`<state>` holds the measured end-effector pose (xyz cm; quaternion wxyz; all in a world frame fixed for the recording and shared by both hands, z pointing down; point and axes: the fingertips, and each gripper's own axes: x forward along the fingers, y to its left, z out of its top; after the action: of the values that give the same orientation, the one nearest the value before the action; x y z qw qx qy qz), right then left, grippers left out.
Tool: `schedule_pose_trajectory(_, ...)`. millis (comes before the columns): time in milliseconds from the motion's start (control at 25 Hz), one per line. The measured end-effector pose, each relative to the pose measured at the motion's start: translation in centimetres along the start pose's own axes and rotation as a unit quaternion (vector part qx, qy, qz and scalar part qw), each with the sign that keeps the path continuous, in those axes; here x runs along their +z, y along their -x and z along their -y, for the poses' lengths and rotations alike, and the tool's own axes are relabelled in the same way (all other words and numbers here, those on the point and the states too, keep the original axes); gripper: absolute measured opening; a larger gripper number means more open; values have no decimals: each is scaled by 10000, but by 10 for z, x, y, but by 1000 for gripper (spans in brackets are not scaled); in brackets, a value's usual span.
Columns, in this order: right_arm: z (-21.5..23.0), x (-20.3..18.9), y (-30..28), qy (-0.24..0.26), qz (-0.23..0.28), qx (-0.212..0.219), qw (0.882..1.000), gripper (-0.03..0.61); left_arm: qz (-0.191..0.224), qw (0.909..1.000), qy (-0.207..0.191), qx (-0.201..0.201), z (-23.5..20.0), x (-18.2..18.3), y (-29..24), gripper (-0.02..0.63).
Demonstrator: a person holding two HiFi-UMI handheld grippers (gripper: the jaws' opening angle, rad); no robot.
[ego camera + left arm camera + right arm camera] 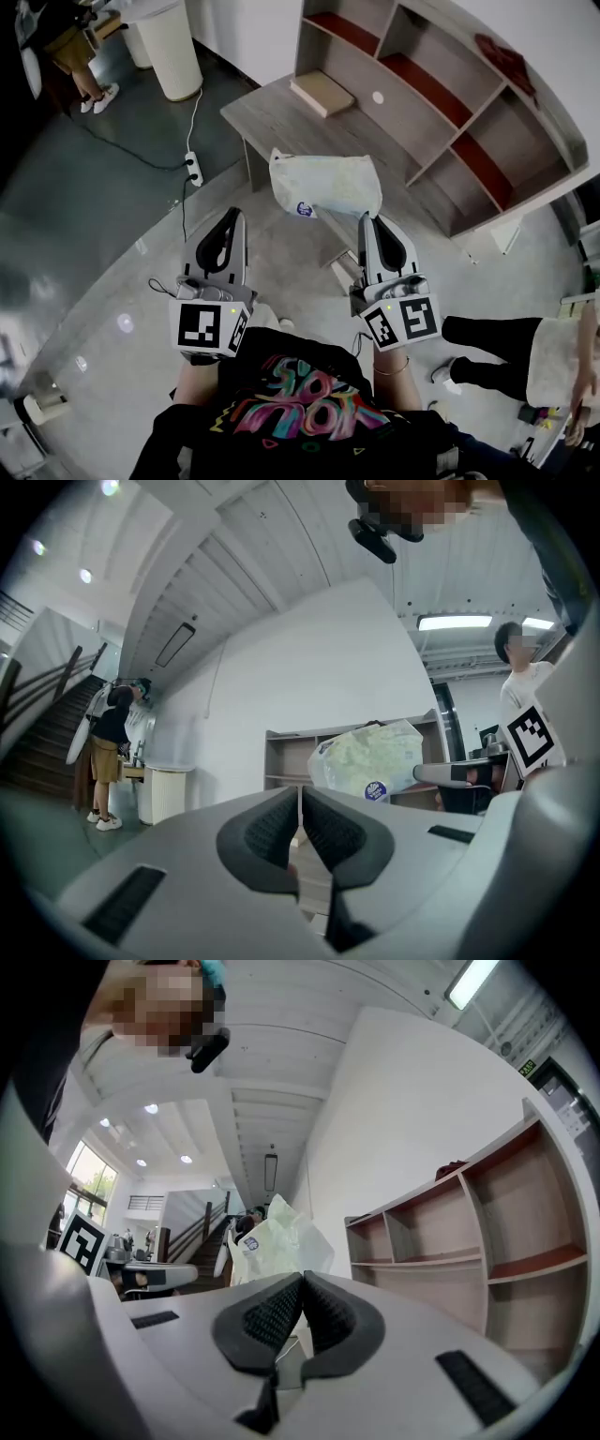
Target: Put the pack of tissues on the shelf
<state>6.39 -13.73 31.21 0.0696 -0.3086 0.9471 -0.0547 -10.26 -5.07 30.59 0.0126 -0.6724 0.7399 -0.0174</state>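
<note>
Nearest, the left claw [233,216] is seen pressed shut with nothing between its pads, held level beside the right one. The right claw [367,221] is closed tight on a thin fold of wrapper at the near right corner of the pack of tissues [325,185]. The pack is thus carried in the air, judged to hang about over the near edge of the worktop [281,122], and it is not yet at the shelf [412,75].

The step in hand is judged to be the carry towards the shelf. Since only film is pinched, the pack can be expected to swing and sag. A slow, level carry is advised, and the grip is best kept until the pack's underside is borne by a board. The free left claw could be brought under the pack's far end as a prop.

Room is plentiful. The worktop is bare apart from a flat tan box [322,92] near its far edge, against the shelf. The shelf's compartments appear empty, and the lower ones are judged wide enough for the pack lengthwise; the uprights and board edges are what must be cleared. A dark red cloth [506,56] lies on the shelf's top, so that spot is better avoided. A person [525,356] stands at the right, apart from the likely path
</note>
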Motion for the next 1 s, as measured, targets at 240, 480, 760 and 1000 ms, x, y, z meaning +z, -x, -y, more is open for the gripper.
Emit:
schedule_pose_trajectory(240,5,0,-16,-74,-68,51,9999,15,-41,9999,6,120,-12,3,-10,32)
schedule_pose_trajectory(480,9,-13,-21,-75,-38,101,9999,15,-13,9999,-5,139,-13,-12,-15,32)
schedule_pose_trajectory(760,19,-28,-90,-96,-82,91,9999,15,-14,9999,22,103,-58,-22,-69,32)
schedule_pose_trajectory(1000,0,-4,-66,-98,-39,-57,9999,15,15,10000,30,-67,-50,1,-47,32)
